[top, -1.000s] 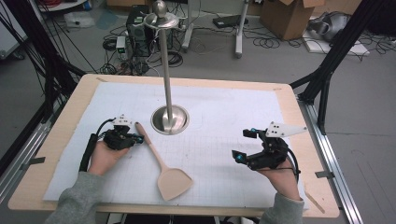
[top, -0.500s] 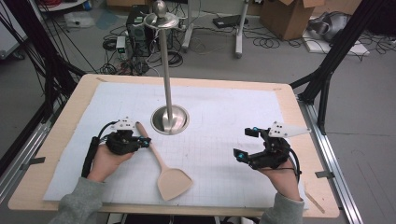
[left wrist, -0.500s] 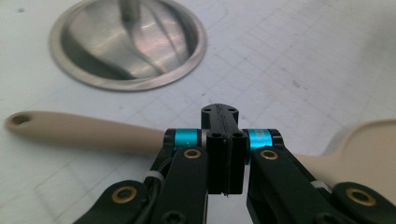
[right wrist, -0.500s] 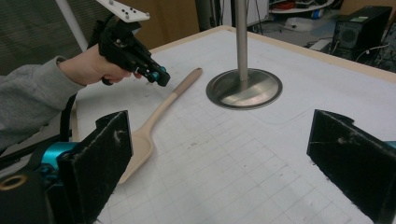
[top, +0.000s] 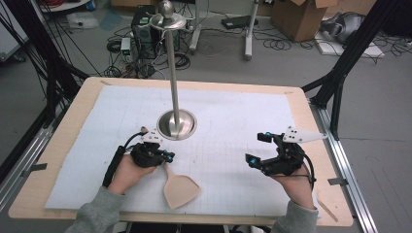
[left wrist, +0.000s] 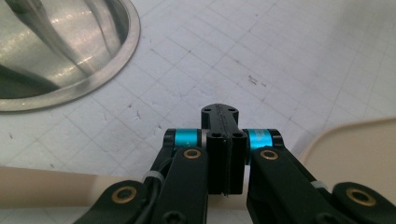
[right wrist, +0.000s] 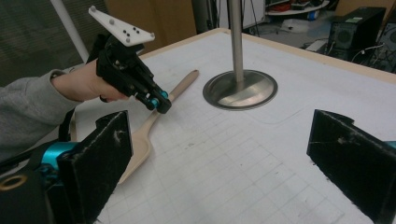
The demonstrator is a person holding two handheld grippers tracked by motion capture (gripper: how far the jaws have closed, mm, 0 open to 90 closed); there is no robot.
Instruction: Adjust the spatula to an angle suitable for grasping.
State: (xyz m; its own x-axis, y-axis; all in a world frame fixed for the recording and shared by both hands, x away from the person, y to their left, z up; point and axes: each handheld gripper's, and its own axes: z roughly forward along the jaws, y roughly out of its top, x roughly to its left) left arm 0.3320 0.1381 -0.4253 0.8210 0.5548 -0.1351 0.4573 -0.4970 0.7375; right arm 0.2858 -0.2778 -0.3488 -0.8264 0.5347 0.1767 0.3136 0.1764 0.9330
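We note the left tool (top: 165, 156), jaws together on nothing, has slid over the pale wooden spatula (top: 179, 187) handle, just below the steel stand base (top: 178, 124); grasp pending. Right tool (top: 257, 149) stands apart, idle.

A wooden spatula (top: 179, 187) lies near the worktop's (top: 63, 145) front edge, in front of the stand's base (top: 178, 124), which sits mid-worktop.

I am looking past the wooden table (top: 320, 145) at a grey floor (top: 384, 121) where tangled cables (top: 282, 44), a cardboard box (top: 296, 12) and black frame legs (top: 350, 53) are sitting.
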